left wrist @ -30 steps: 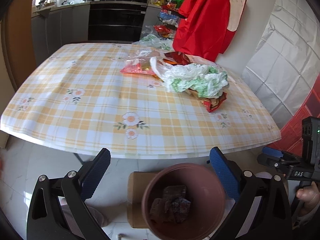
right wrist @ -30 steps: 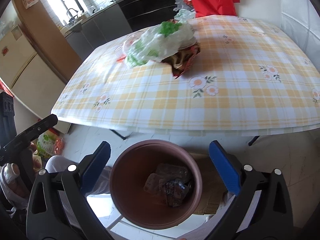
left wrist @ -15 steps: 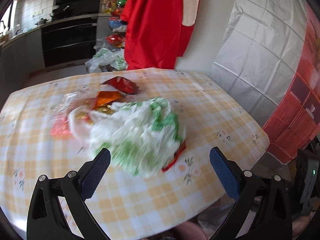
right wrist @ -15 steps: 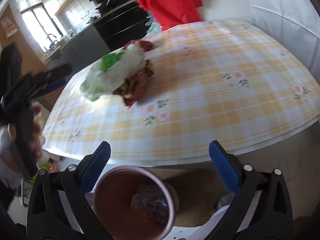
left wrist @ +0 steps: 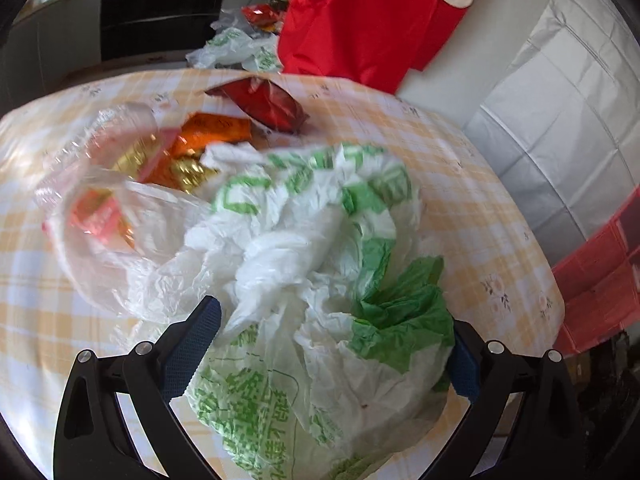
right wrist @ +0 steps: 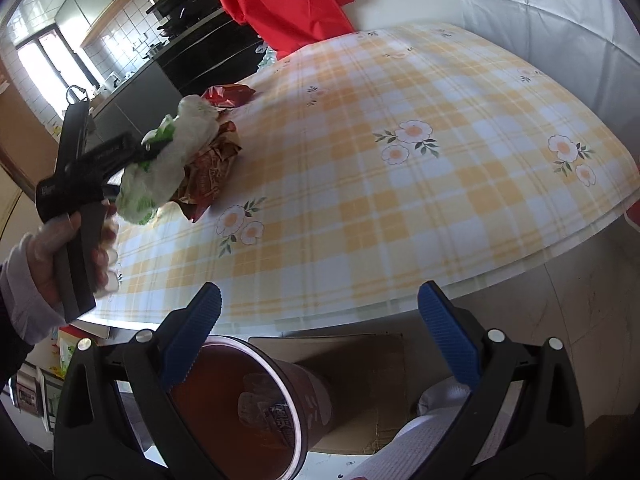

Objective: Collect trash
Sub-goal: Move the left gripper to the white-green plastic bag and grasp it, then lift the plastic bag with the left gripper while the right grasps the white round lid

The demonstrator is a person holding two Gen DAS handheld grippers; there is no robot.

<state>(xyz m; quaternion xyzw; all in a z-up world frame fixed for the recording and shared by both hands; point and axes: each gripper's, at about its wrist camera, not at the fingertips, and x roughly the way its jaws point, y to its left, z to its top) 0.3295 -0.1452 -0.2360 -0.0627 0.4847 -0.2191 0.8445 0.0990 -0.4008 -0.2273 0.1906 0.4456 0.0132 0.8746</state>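
Observation:
A crumpled white and green plastic bag (left wrist: 320,280) lies on the checked table (left wrist: 480,208), on top of other wrappers. My left gripper (left wrist: 332,356) is open, its jaws on either side of the bag; it also shows in the right wrist view (right wrist: 148,148). A red snack packet (left wrist: 264,104), an orange wrapper (left wrist: 212,128) and a clear bag (left wrist: 104,200) lie behind. My right gripper (right wrist: 320,336) is open and empty, held below the table edge above a brown bin (right wrist: 248,408) that holds a few wrappers.
A red cloth (left wrist: 360,16) hangs at the table's far side by a white wall. Kitchen counters (right wrist: 132,80) stand beyond. A cardboard sheet (right wrist: 360,376) lies on the floor beside the bin. A brown and red wrapper (right wrist: 212,172) lies under the bag.
My left gripper has risen from over the bin and moved forward over the table until its jaws straddle the white and green bag. My right gripper has shifted a little right by the bin.

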